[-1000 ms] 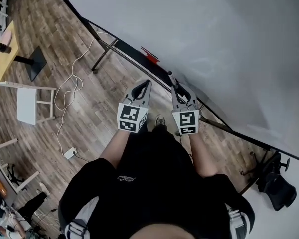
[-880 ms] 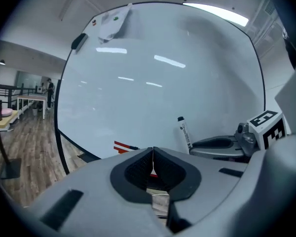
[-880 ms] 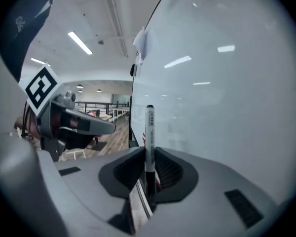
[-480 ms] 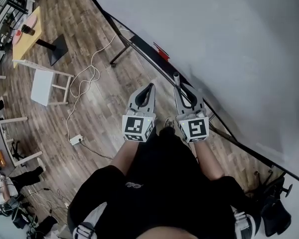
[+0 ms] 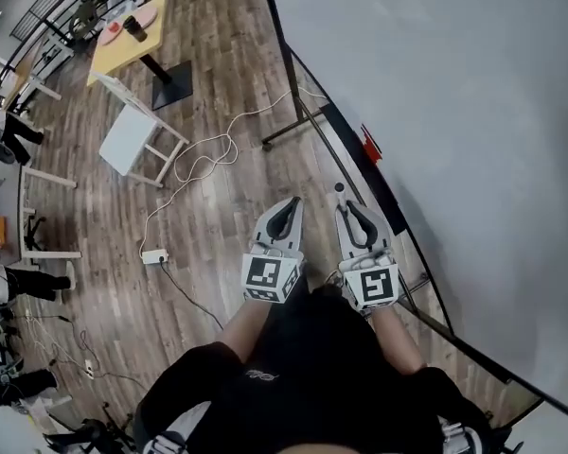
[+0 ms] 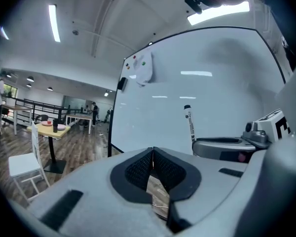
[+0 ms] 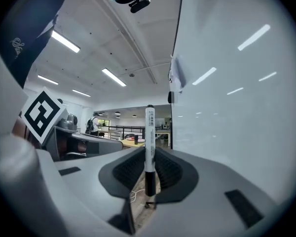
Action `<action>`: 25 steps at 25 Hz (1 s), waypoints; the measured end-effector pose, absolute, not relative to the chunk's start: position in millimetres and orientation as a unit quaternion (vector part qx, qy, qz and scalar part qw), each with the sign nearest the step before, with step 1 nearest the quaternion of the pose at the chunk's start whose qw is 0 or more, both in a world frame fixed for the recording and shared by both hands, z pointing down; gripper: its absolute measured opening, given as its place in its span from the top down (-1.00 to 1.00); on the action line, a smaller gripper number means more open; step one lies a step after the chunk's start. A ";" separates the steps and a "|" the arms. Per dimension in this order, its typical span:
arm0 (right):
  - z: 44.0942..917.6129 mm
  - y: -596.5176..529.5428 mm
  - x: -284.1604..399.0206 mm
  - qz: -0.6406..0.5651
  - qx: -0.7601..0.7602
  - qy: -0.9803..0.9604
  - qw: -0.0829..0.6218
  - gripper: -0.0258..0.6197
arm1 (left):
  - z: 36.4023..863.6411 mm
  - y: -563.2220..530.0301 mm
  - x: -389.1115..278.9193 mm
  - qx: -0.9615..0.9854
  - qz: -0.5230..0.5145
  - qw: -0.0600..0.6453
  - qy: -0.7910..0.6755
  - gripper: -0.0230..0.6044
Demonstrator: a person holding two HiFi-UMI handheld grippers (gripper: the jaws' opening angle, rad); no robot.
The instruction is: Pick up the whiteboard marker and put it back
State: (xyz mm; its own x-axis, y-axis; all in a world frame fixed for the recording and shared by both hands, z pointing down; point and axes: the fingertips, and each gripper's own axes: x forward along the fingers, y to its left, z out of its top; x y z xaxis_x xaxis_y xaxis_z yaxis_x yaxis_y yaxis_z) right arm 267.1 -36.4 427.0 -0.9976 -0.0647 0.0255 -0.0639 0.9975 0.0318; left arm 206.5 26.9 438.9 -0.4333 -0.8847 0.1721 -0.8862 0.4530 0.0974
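1. Right gripper (image 7: 148, 154): its fingers clamp the whiteboard marker (image 7: 149, 127) between them. The marker stands upright, its white barrel rising above the fingers and its dark end hanging below.
2. Left gripper (image 6: 152, 152): fingers closed together, with nothing between them.
3. Whiteboard (image 7: 237, 93): just beside the right gripper. Both grippers are side by side above the wooden floor (image 5: 218, 83).

Open-plan office or meeting space: large whiteboard (image 5: 454, 112) on a stand, wood-plank floor (image 5: 218, 74), yellow table (image 5: 123, 43), white chair (image 5: 128, 140), strip ceiling lights (image 6: 53, 22).
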 end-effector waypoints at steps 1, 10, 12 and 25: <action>428.1 -29.3 262.4 -0.009 0.023 -1.000 0.017 0.75 | 438.0 34.5 202.4 0.515 0.002 0.097 -0.852 0.90; 430.1 39.7 203.9 0.003 -0.056 -0.998 0.020 0.75 | 433.5 122.9 159.6 0.442 -0.002 0.094 -0.892 0.90; 435.6 56.1 183.9 0.002 -0.073 -0.997 0.021 0.75 | 439.9 143.7 140.9 0.424 -0.009 0.098 -0.900 0.90; 425.0 130.0 71.3 -0.037 -0.102 -0.993 0.053 0.75 | 430.6 214.2 15.5 0.408 -0.049 0.087 -0.907 0.90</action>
State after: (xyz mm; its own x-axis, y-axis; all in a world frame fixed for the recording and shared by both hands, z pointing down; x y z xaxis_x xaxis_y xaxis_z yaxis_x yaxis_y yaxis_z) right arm 71.3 130.0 425.0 -0.9734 0.1996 0.1124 0.2074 0.9763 0.0623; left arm 15.5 214.2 430.6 -0.6517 -0.7492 0.1178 -0.7323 0.6621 0.1596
